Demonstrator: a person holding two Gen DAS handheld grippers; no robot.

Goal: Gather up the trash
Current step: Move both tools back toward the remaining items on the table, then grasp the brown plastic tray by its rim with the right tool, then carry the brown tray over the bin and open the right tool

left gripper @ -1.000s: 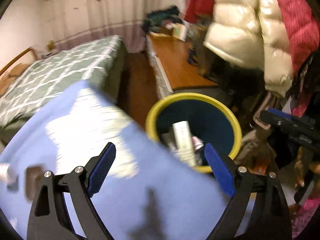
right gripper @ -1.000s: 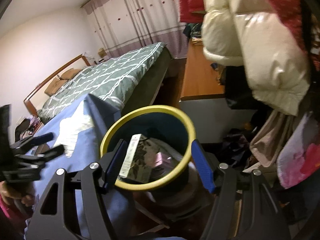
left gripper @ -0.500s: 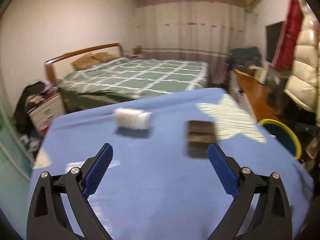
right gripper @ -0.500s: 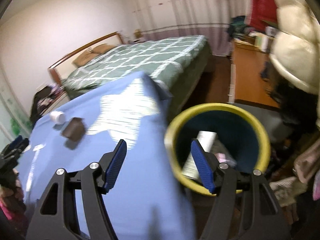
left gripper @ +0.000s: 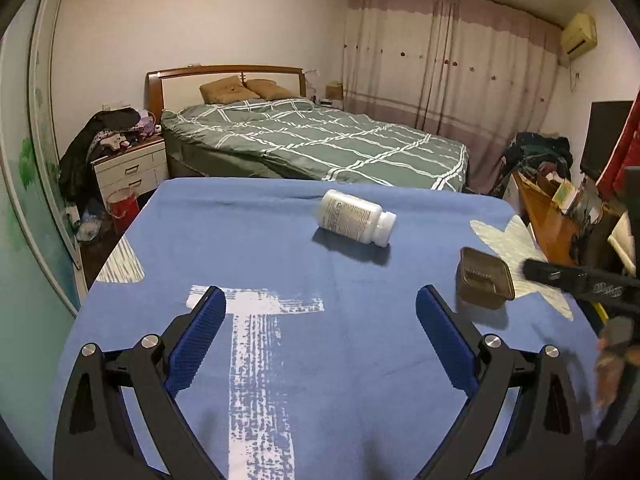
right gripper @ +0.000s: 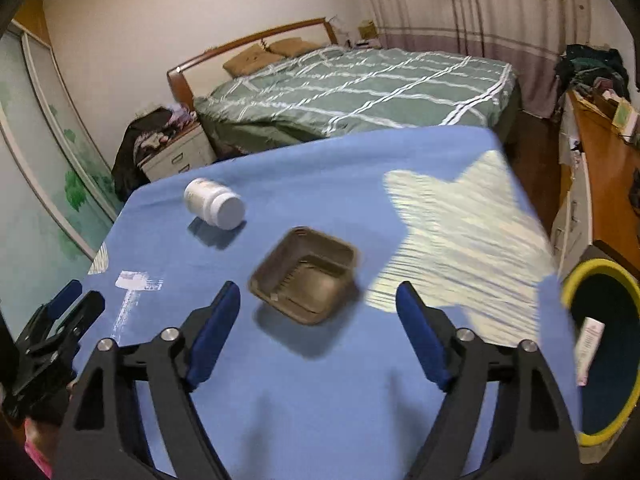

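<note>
Now both tongs hang released over the blue cloth, nothing between their pads.

Low in the left wrist view, the left gripper (left gripper: 316, 340) stands spread wide over the blue tablecloth (left gripper: 280, 240); its jaws have just been opening, with only cloth between them. Above it, at mid-frame, a white bottle (left gripper: 356, 218) lies on its side, and a brown tray (left gripper: 485, 282) sits at right. In the right wrist view the right gripper (right gripper: 318, 334) has just been opening too, empty; the brown tray (right gripper: 306, 276) lies just above the gap, the bottle (right gripper: 214, 203) upper left, and the yellow-rimmed bin (right gripper: 600, 344) at the right edge.
</note>
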